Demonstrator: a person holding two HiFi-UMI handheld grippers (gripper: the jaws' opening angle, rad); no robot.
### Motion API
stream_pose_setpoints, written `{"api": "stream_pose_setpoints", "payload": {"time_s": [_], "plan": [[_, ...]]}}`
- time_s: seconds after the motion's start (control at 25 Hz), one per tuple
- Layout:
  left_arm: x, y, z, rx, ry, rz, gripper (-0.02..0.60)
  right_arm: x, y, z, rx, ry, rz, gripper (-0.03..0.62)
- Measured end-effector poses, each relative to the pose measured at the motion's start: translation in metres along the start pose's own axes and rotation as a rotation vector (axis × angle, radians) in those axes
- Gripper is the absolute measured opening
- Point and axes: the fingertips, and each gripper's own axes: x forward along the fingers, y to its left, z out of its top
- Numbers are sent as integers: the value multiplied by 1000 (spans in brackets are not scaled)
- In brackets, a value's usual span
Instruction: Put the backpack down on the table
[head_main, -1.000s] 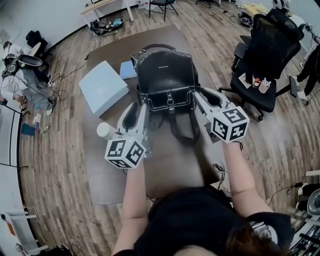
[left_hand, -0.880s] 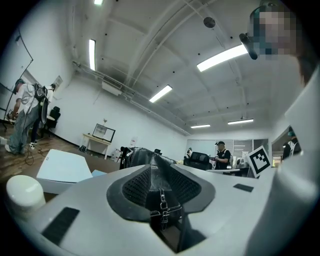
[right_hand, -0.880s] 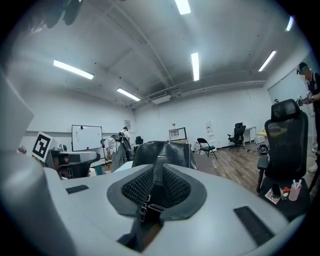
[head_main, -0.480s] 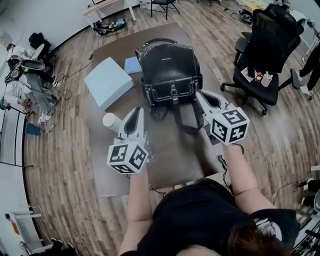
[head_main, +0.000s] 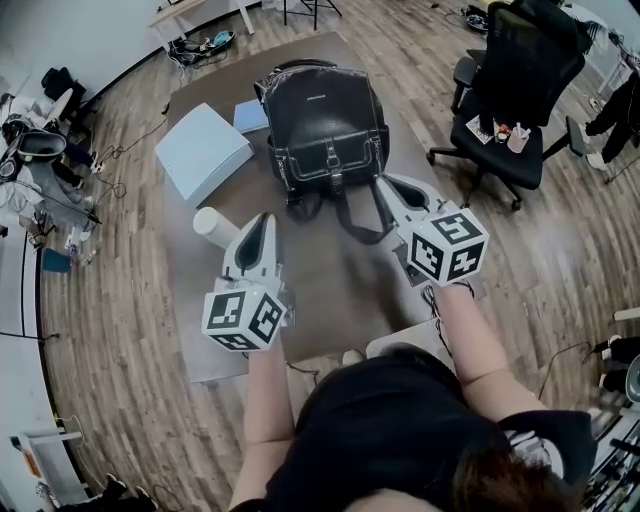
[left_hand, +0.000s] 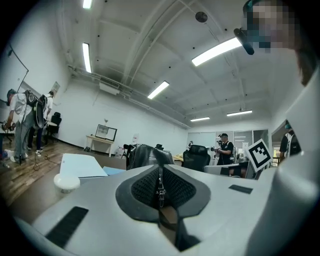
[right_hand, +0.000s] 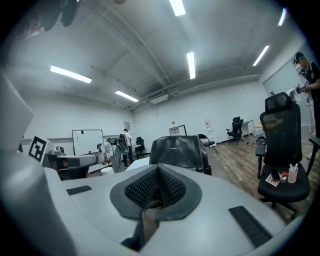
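The black leather backpack (head_main: 322, 125) stood upright on the brown worktop (head_main: 330, 290), toward its far end, its front flap with the buckle facing the person and its dark shoulder straps (head_main: 355, 225) trailing loose over the surface toward the near edge. Neither tool had hold of it. The left tool (head_main: 262, 222) hung over the worktop on the near left, well short of the backpack, with its two textured pads pressed together and nothing between them; its own view showed the closed jaws with the backpack standing beyond them. The right tool (head_main: 388, 185) was nearer, its tip just beside the lower right corner of the backpack and the trailing straps. Its jaws were likewise fully together and empty, and its own view showed the backpack apart from them, straight ahead. A white cylindrical cup (head_main: 212, 227) stood just left of the left tool's tip. Farther left on the worktop lay a pale blue flat box (head_main: 203, 152), and a small blue booklet (head_main: 250, 116) lay between that box and the backpack. A black office chair (head_main: 505, 90) stood on the wooden floor to the right of the worktop, with a few small things on its seat.
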Motion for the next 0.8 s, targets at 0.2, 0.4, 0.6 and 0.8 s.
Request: {"api": "stream_pose_setpoints", "payload": {"time_s": [0.2,0.4,0.6,0.8], "plan": [[-2,-3,-10,18,27,3,46,-5,2,-7,0,14,-7,17],[-4,-4,-19,-4,35,6,46,-7,2,-12,-5,29,-10,17],[-6,-1,-17,9,34,25,46,-7,3,-9,-12,32,-1,17],[-3,-3,-19,7,45,30,46,-6,1,-9,-7,35,9,17]]}}
